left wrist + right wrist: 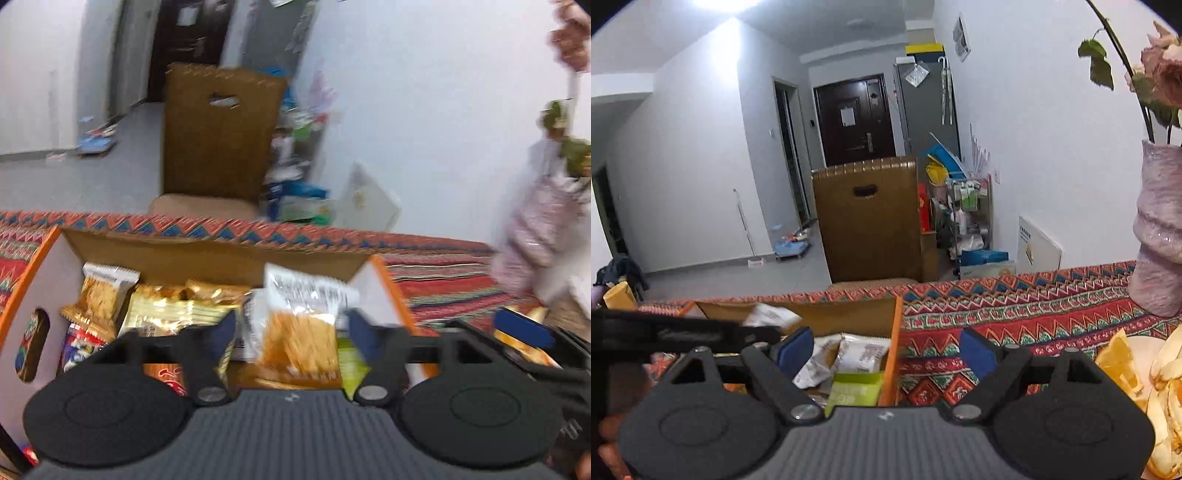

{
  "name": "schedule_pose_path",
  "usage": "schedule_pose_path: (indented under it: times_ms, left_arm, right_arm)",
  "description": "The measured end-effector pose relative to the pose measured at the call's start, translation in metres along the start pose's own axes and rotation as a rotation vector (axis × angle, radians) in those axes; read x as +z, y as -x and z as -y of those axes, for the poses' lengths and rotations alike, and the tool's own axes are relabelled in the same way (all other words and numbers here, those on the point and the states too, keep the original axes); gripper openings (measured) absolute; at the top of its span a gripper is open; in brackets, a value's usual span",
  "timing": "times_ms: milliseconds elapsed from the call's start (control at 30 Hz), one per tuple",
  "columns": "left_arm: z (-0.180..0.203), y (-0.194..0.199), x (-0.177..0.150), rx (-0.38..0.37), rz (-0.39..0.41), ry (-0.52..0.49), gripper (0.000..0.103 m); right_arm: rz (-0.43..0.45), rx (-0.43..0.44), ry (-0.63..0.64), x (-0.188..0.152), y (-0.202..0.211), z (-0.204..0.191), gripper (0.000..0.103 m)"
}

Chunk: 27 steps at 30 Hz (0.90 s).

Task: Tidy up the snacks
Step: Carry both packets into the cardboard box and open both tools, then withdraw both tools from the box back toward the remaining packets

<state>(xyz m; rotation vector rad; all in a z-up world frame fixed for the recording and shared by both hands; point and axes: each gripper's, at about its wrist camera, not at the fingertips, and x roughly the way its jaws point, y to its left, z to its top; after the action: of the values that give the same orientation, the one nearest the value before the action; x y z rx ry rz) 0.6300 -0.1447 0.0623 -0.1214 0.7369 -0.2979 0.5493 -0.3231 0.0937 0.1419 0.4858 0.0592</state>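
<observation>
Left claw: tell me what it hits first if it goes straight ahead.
Probably the orange snack packet standing between the open fingers of the left claw, over the cardboard box. The picture is blurred, so depth is uncertain.

Both views sit low over a table covered by a red zigzag-patterned woven cloth (pixel 1015 314), facing across it toward a room with a tall brown ribbed cabinet (pixel 218 136) and a dark entrance door (pixel 855 118). The left wrist view looks from close above into an open cardboard box with orange edges (pixel 207 254), its picture motion-blurred. The right wrist view looks from just beside that box's right wall (pixel 894 332), slightly farther back. Both share the box, cloth, cabinet and a mauve ribbed vase (pixel 1160 236) at right.
</observation>
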Motion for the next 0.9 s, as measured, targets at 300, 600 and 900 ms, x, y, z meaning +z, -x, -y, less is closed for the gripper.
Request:
schedule_pose_path:
  times_ms: [300, 600, 900]
  left_arm:
    - [-0.021, 0.040, -0.013, 0.021, 0.025, 0.001, 0.082]
    - [-0.044, 0.190, -0.059, 0.063, 0.186, -0.117, 0.093]
    - [-0.051, 0.322, -0.137, 0.121, 0.395, -0.222, 0.103]
  right_arm:
    - [-0.021, 0.058, 0.027, -0.001, -0.012, -0.014, 0.086]
    - [0.073, 0.153, 0.112, 0.011, 0.026, -0.053, 0.086]
    - [0.190, 0.177, 0.169, 0.021, 0.134, -0.071, 0.089]
